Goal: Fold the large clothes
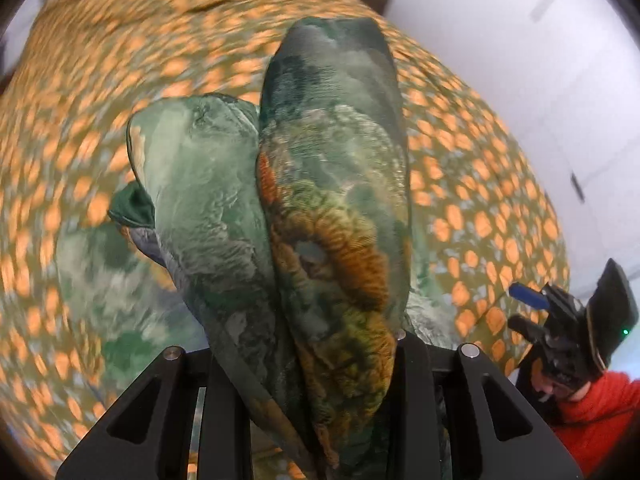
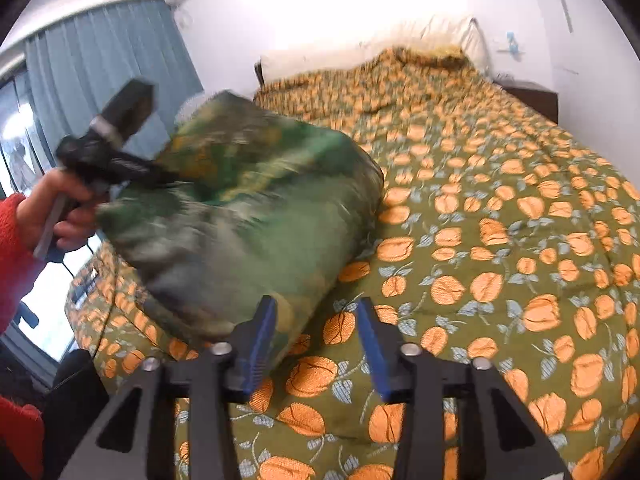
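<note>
A large green garment with orange and grey print [image 1: 328, 200] hangs bunched out of my left gripper [image 1: 304, 344], which is shut on it; the cloth hides the fingertips. In the right wrist view the same garment [image 2: 248, 208] is a blurred bundle resting on the left side of the bed, with my left gripper [image 2: 120, 156] at its upper left edge, held by a hand [image 2: 60, 208]. My right gripper [image 2: 316, 308] is open above the bedspread, blue pads apart with nothing between them, its left pad close to the bundle's near edge. It also shows in the left wrist view [image 1: 532, 308].
An olive bedspread with orange flowers [image 2: 500, 220] covers the whole bed. Pillows [image 2: 440, 32] lie at the head, a dark nightstand [image 2: 532, 96] stands at the far right, and a blue-grey curtain [image 2: 100, 68] hangs at the left. A red sleeve [image 2: 12, 232] is at the left edge.
</note>
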### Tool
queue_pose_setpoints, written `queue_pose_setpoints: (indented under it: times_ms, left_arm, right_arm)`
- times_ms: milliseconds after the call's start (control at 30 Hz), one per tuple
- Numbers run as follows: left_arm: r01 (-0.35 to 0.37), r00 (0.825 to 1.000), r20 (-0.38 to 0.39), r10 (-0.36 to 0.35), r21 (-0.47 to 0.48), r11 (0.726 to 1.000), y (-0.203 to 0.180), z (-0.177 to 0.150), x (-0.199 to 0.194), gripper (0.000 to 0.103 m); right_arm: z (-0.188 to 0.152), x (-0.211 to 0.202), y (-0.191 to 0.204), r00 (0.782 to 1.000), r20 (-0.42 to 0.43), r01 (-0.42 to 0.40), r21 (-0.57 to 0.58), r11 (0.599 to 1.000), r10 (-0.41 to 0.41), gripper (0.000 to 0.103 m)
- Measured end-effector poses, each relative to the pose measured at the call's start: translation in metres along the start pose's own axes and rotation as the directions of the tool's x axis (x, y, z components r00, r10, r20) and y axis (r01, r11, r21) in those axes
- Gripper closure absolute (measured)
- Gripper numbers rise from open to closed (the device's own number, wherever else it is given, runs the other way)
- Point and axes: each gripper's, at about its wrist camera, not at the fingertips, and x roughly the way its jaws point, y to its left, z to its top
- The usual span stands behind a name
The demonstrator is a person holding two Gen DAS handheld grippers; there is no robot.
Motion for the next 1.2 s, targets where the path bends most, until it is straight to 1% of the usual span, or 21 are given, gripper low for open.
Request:
queue_pose_setpoints:
  times_ms: [67, 100, 167, 300, 433, 500, 567, 700, 800, 833, 867, 900, 933, 967, 1000, 1033, 1100, 1133, 1167, 1200]
  left_arm:
    - [0.014, 1.000, 0.014, -0.014, -0.064, 0.998, 0.028, -0.011, 0.000, 0.075]
    - [0.022, 1.000, 0.023, -0.020, -0.091, 0.996, 0.040, -0.017, -0.001, 0.075]
    - [0.037, 0.999, 0.040, -0.032, -0.129, 0.991, 0.061, -0.026, -0.003, 0.075]
    - [0.049, 0.997, 0.064, -0.039, -0.166, 0.985, 0.089, -0.044, -0.001, 0.075]
    - [0.043, 0.997, 0.075, -0.028, -0.213, 0.976, 0.125, -0.065, 0.002, 0.073]
    - [0.069, 0.996, 0.081, -0.049, -0.265, 0.962, 0.145, -0.077, 0.009, 0.072]
    - [0.104, 0.993, 0.089, -0.080, -0.306, 0.946, 0.161, -0.088, 0.019, 0.071]
    - [0.178, 0.981, 0.138, -0.136, -0.361, 0.915, 0.178, -0.105, 0.033, 0.068]
    - [0.200, 0.976, 0.159, -0.150, -0.369, 0.908, 0.179, -0.110, 0.033, 0.067]
    - [0.210, 0.974, 0.163, -0.159, -0.369, 0.905, 0.178, -0.110, 0.031, 0.065]
    - [0.224, 0.971, 0.169, -0.172, -0.371, 0.901, 0.181, -0.113, 0.027, 0.063]
    - [0.248, 0.965, 0.180, -0.193, -0.376, 0.893, 0.183, -0.115, 0.022, 0.059]
    - [0.269, 0.959, 0.195, -0.208, -0.379, 0.885, 0.185, -0.118, 0.015, 0.054]
    - [0.278, 0.955, 0.209, -0.210, -0.380, 0.882, 0.187, -0.121, 0.008, 0.052]
    - [0.279, 0.953, 0.221, -0.207, -0.380, 0.882, 0.188, -0.125, 0.003, 0.050]
    - [0.283, 0.951, 0.226, -0.209, -0.379, 0.881, 0.191, -0.128, 0.000, 0.050]
    - [0.283, 0.952, 0.222, -0.211, -0.377, 0.882, 0.193, -0.134, -0.001, 0.050]
    - [0.278, 0.953, 0.220, -0.207, -0.373, 0.885, 0.192, -0.136, -0.002, 0.050]
    - [0.279, 0.953, 0.223, -0.206, -0.372, 0.885, 0.193, -0.137, -0.004, 0.050]
    - [0.283, 0.951, 0.228, -0.208, -0.374, 0.883, 0.191, -0.137, -0.005, 0.049]
  right_arm:
    - [0.010, 0.024, 0.013, 0.999, -0.042, -0.025, -0.024, 0.999, 0.024, 0.063]
    - [0.015, 0.033, 0.021, 0.998, -0.056, -0.037, -0.038, 0.999, 0.034, 0.067]
    - [0.023, 0.051, 0.040, 0.996, -0.079, -0.056, -0.076, 0.996, 0.049, 0.067]
    - [0.037, 0.088, 0.088, 0.990, -0.116, -0.100, -0.165, 0.981, 0.081, 0.067]
    - [0.035, 0.134, 0.117, 0.976, -0.199, -0.127, -0.183, 0.975, 0.090, 0.067]
    - [0.027, 0.159, 0.128, 0.961, -0.263, -0.135, -0.180, 0.974, 0.084, 0.067]
    - [0.020, 0.176, 0.134, 0.952, -0.299, -0.128, -0.174, 0.976, 0.071, 0.067]
    - [0.007, 0.194, 0.145, 0.952, -0.305, -0.074, -0.218, 0.973, 0.004, 0.068]
    - [0.010, 0.196, 0.153, 0.950, -0.311, -0.054, -0.245, 0.968, -0.025, 0.067]
    - [0.012, 0.194, 0.154, 0.947, -0.320, -0.055, -0.251, 0.966, -0.029, 0.067]
    - [0.017, 0.191, 0.156, 0.941, -0.336, -0.059, -0.262, 0.963, -0.034, 0.067]
    - [0.024, 0.188, 0.160, 0.935, -0.353, -0.066, -0.269, 0.961, -0.035, 0.067]
    - [0.032, 0.182, 0.162, 0.931, -0.364, -0.079, -0.265, 0.961, -0.024, 0.067]
    - [0.042, 0.181, 0.161, 0.931, -0.365, -0.094, -0.256, 0.962, -0.006, 0.067]
    - [0.060, 0.175, 0.163, 0.938, -0.346, -0.109, -0.240, 0.965, 0.020, 0.067]
    - [0.069, 0.172, 0.164, 0.945, -0.326, -0.107, -0.234, 0.966, 0.025, 0.067]
    - [0.097, 0.177, 0.169, 0.960, -0.280, -0.080, -0.231, 0.970, 0.013, 0.067]
    - [0.111, 0.187, 0.170, 0.965, -0.261, -0.055, -0.221, 0.974, -0.005, 0.067]
    - [0.121, 0.199, 0.170, 0.965, -0.262, -0.043, -0.203, 0.978, -0.012, 0.067]
    - [0.128, 0.217, 0.169, 0.958, -0.286, -0.031, -0.177, 0.984, -0.021, 0.067]
